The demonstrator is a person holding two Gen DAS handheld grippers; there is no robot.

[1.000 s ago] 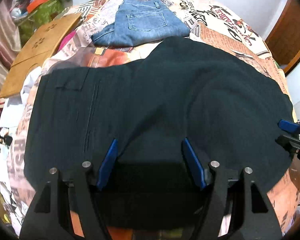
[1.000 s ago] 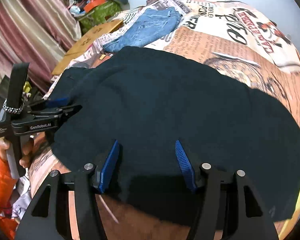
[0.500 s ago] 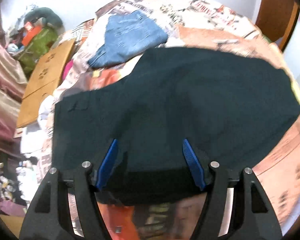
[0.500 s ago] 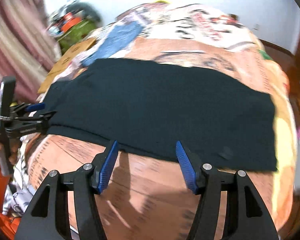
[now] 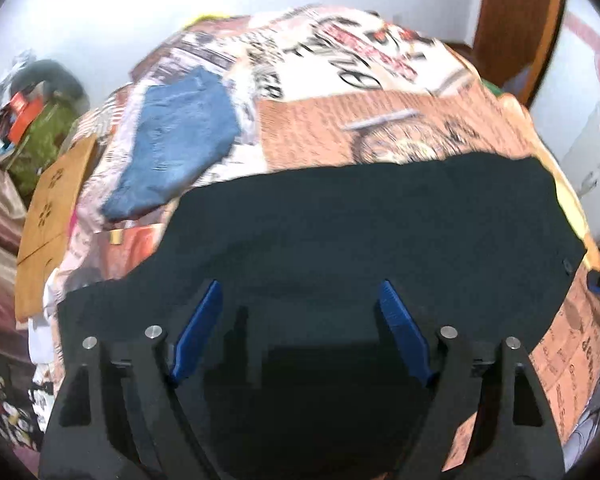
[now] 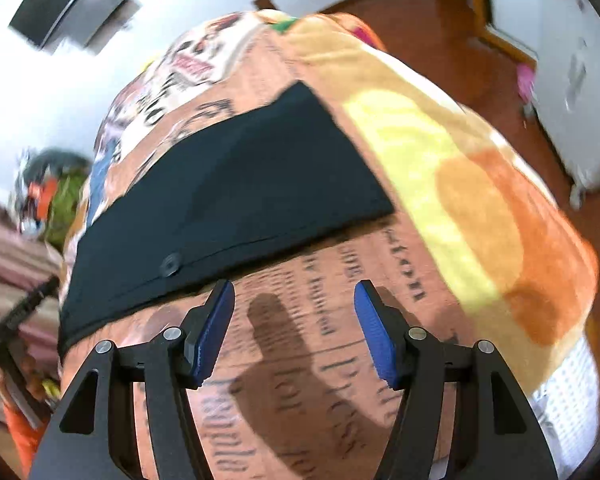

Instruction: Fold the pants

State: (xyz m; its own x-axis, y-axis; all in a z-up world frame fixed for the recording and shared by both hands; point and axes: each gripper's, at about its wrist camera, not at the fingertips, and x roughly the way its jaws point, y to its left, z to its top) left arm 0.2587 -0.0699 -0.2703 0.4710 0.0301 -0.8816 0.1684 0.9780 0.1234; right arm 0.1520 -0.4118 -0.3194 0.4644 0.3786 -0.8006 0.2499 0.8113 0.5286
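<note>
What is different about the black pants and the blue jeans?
The black pants are spread long and flat near the grippers; the blue jeans are a small folded bundle farther back. The black pants look plain and dark; the jeans look faded. Both lie on the printed blanket.

Printed bedspread point(image 6: 452, 168) carries newsprint-style lettering, blurred by motion | left-wrist view: big black letters at 12-1 o'clock, unreadable | right-wrist view: rows of dark text at 6 o'clock betw. the blue pads, no word legible | black pants point(image 6: 236, 184): plain button, no label seen | nothing else readable
</note>
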